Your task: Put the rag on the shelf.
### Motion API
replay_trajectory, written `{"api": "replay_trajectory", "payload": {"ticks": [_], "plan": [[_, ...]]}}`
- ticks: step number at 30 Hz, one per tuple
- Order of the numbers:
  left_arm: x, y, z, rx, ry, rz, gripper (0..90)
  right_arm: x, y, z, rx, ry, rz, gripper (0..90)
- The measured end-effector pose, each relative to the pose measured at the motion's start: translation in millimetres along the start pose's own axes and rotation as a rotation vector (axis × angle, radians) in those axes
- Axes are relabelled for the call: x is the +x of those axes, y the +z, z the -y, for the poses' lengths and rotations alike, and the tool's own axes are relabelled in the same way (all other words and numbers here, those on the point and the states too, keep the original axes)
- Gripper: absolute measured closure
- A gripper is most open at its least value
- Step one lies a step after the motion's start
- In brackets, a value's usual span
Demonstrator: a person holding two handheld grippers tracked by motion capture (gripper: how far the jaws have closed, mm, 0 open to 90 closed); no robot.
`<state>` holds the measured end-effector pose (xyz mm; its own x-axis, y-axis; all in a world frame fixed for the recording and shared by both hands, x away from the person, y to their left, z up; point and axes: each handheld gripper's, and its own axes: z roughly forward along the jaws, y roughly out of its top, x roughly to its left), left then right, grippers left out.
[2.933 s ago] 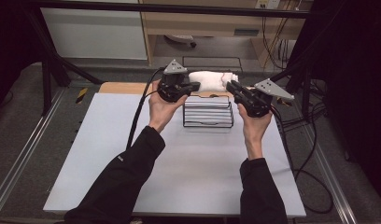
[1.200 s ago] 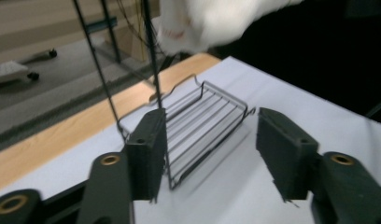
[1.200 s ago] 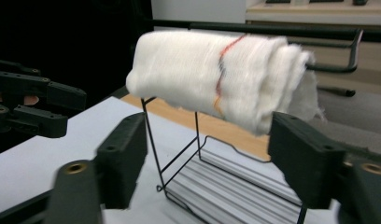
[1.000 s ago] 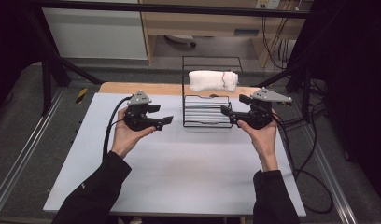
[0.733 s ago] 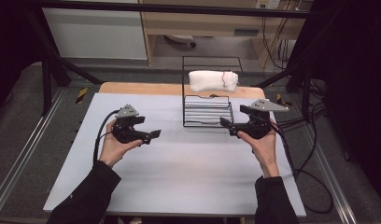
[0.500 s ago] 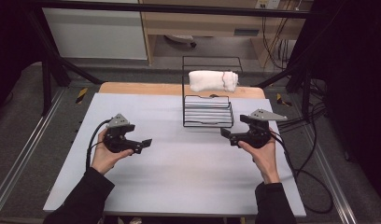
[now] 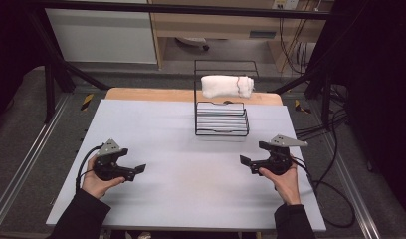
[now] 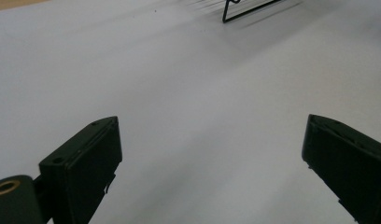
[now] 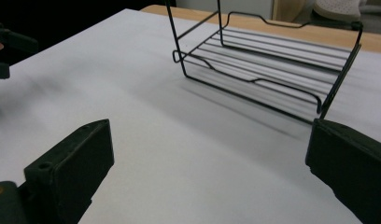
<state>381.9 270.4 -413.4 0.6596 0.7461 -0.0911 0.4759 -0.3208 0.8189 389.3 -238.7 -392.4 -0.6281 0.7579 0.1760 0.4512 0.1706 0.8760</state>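
black wire rack [image 7: 222,118], unlabelled white roll [image 7: 227,85]

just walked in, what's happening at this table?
A person holds one set of tongs in each hand over a grey table. Both the left tongs and right tongs are open and empty, apart near the table's front. A rolled white towel sits on the top of a black wire rack at the far side, untouched.

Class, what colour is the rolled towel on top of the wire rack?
White, with a thin dark mark near one end: the towel shows best in the high view.
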Motion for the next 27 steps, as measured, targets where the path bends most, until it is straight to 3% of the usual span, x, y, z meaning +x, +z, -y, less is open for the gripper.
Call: {"api": "replay_trajectory", "payload": {"ticks": [12, 22, 27], "plan": [[11.4, -11.6, 31.5, 0.010, -0.027, -0.012, 5.2, -9.5, -5.6, 45.2, 0.092, -0.001, -0.008, 0.2], [8.9, -13.4, 38.3, 0.025, 0.004, -0.020, 5.3, -11.0, -11.8, 56.8, 0.095, 0.015, -0.005, 0.3], [9.4, -13.6, 40.4, 0.024, -0.005, -0.020, 5.6, -12.7, -12.8, 58.9, 0.101, 0.015, 0.001, 0.3]]}}
